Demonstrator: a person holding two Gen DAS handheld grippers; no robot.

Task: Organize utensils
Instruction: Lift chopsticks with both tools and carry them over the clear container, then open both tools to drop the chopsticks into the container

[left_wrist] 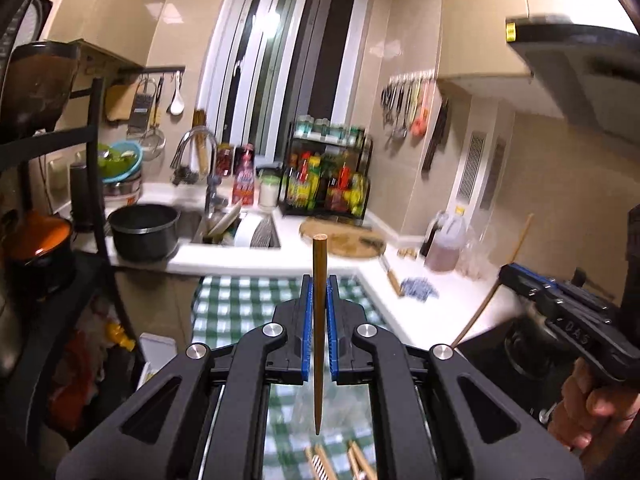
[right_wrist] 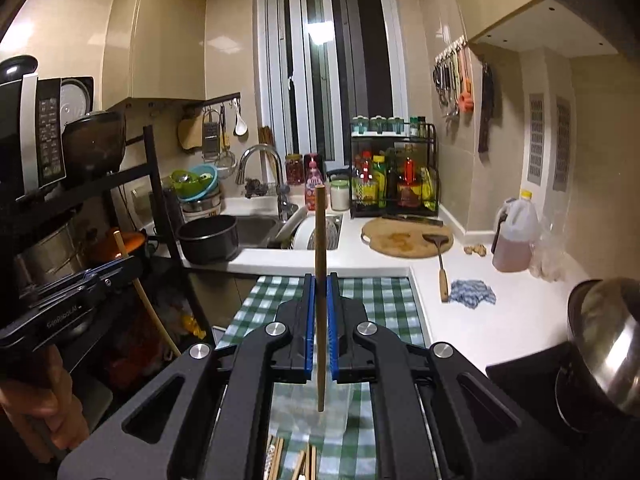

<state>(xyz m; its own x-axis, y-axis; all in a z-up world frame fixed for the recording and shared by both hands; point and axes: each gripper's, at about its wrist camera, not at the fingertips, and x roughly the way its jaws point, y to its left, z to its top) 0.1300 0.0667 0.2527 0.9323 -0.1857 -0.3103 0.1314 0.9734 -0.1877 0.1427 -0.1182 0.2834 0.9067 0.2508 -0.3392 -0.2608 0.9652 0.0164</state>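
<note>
1. The left gripper (left_wrist: 319, 284) has its blue pads closed on a brown chopstick (left_wrist: 319, 320), held roughly upright with the blunt end up and the pointed tip hanging below the jaws.
2. The right gripper (right_wrist: 320, 284) is likewise clamped on a second chopstick (right_wrist: 320, 300), upright, tip down.
3. Both grippers hang above a green-and-white checked cloth (right_wrist: 384, 300) on a table that meets the white countertop (right_wrist: 472, 320) at its far and right edges.
4. More chopsticks (right_wrist: 276, 460) lie loose on the cloth's near edge, under a clear plastic bag (right_wrist: 340, 408).
5. On the countertop: a round wooden cutting board (right_wrist: 400, 240) with a spatula (right_wrist: 440, 264) resting across its right edge, and a blue rag (right_wrist: 472, 292) just beside the spatula handle.
6. A black pot (right_wrist: 208, 238) sits on the counter left of the sink (right_wrist: 256, 228).
</note>
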